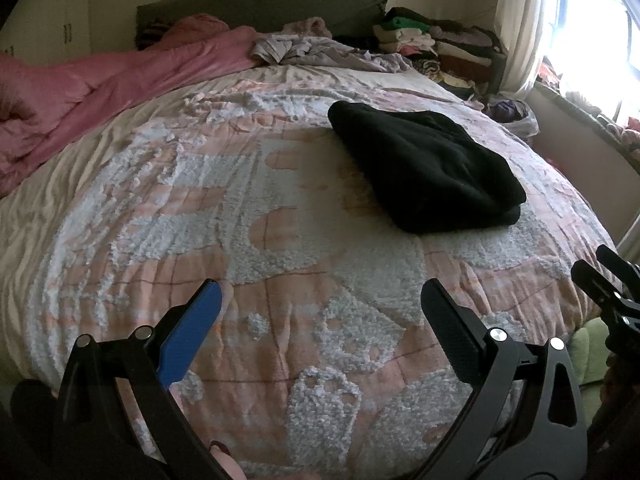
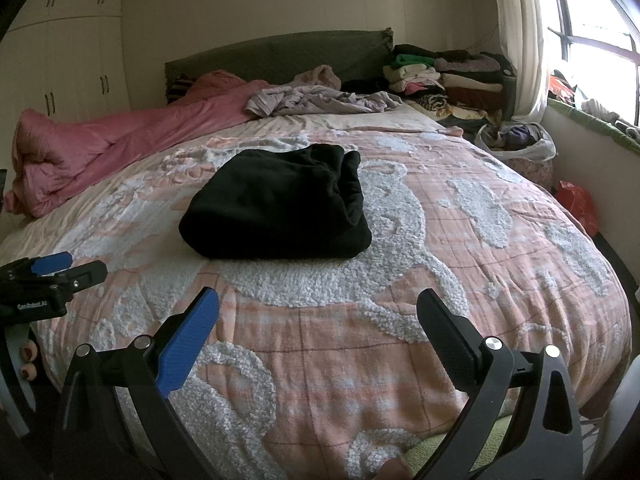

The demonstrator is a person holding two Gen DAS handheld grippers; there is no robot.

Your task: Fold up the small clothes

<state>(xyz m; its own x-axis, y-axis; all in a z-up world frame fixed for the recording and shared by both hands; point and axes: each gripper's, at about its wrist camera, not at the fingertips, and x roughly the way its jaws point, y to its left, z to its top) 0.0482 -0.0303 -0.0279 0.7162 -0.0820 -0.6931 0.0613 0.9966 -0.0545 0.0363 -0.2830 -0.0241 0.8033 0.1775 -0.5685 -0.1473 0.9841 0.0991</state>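
While both jaws gape, the folded black garment point(image 2: 276, 204) lies mid-bedspread point(image 2: 460, 280).

I see the bed point(image 2: 400, 320) spread with a pink checked quilt tufted in white, running out ahead of both tongs. A folded black fleece garment point(image 2: 276, 208) lies flat on it, ahead of my right tongs. Farther off, a crumpled pink duvet point(image 2: 120, 140) lies left and a rumpled lilac cloth point(image 2: 316, 102) ahead.
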